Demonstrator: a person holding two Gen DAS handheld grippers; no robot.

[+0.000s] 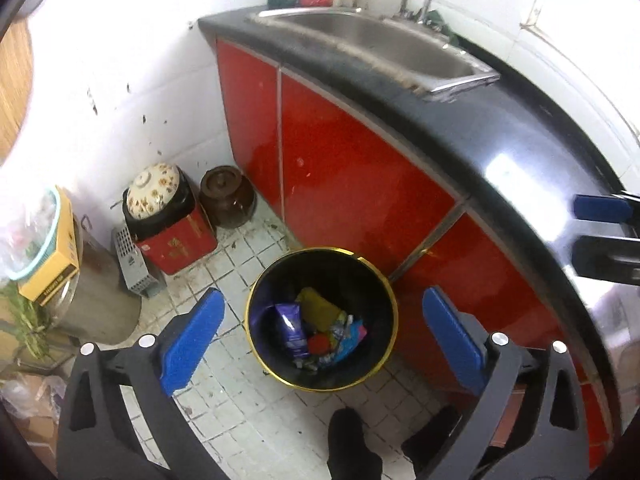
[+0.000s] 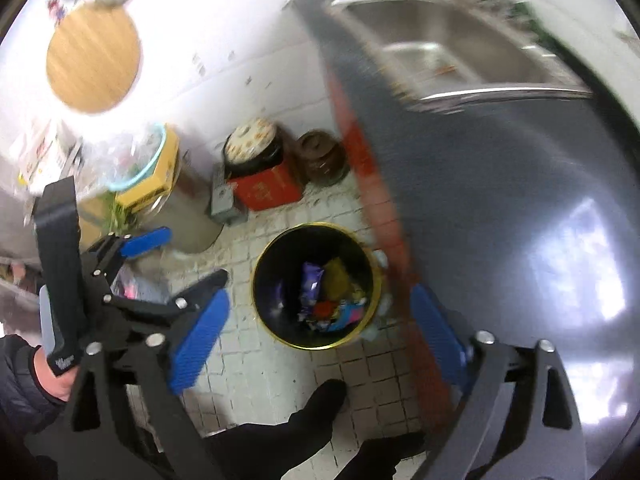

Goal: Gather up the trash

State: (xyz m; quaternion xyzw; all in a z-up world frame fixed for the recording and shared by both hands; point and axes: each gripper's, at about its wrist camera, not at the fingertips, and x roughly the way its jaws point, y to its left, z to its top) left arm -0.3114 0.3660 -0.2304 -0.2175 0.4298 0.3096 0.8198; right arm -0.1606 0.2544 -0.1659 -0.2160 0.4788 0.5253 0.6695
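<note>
A: Fingers first: your left gripper (image 1: 322, 340) is spread wide and holds nothing, hanging above the bin. Your right gripper (image 2: 316, 344) is spread wide too, also holding nothing; that view is smeared.

B: Largest to smallest, then. What carries the scene?

A: Dark table (image 1: 500, 132) with the steel sink (image 1: 384, 48) set in it, red cabinet doors (image 1: 352, 168) below. On the tiled floor (image 1: 232, 392), touching or just beside the cabinet, stands the black gold-rimmed trash bin (image 1: 256, 304).

B: Contents?

A: Wrappers: a purple packet (image 1: 290, 326), a yellow one (image 1: 320, 304), a red lid-like piece (image 1: 318, 343), blue scraps.

B: Step?

A: Judging only: between drops. Nothing loose shows on the table here, so you'd next turn to find more trash.
</note>
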